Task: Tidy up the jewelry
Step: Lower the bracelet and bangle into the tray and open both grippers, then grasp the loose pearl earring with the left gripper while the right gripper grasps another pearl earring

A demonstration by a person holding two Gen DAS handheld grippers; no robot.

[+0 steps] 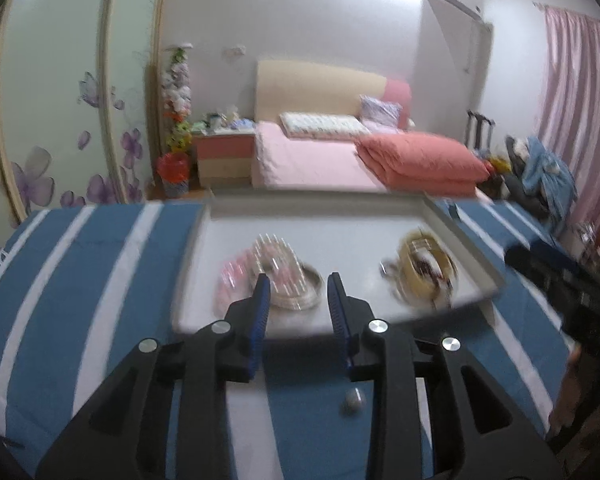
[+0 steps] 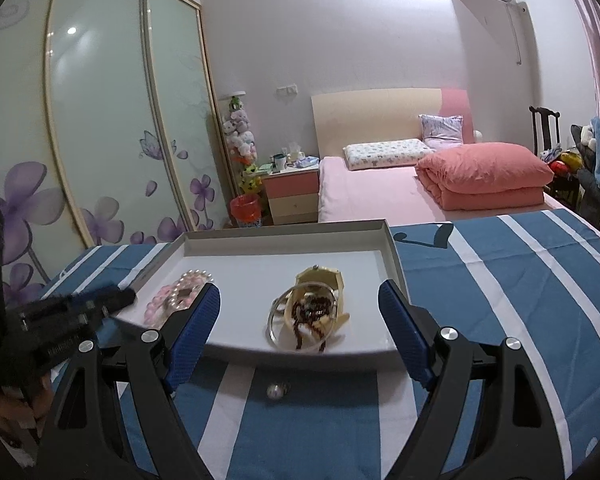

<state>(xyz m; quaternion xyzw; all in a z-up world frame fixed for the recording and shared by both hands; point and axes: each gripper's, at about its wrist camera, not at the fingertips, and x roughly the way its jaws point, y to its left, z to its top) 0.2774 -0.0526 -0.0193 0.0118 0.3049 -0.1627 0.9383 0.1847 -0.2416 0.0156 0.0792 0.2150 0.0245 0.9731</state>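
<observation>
A white shallow tray (image 1: 340, 224) (image 2: 284, 252) lies on a blue and white striped cloth. In it on the left lie pearl and pink bead bracelets (image 1: 276, 276) (image 2: 180, 292); on the right a yellow watch, silver bangles and a dark bead string (image 1: 424, 268) (image 2: 312, 308) are piled. A small pearl earring (image 1: 353, 400) (image 2: 277, 391) lies on the cloth before the tray. My left gripper (image 1: 296, 284) is open and empty at the tray's near edge. My right gripper (image 2: 300, 292) is wide open and empty, above the earring.
The striped cloth (image 1: 80, 280) (image 2: 520, 300) covers the work surface. Behind it are a pink bed (image 2: 380, 192), a folded salmon quilt (image 2: 488, 176), a nightstand (image 2: 292, 192) and a floral sliding wardrobe (image 2: 100, 120). A cluttered chair (image 2: 592, 160) stands at the right.
</observation>
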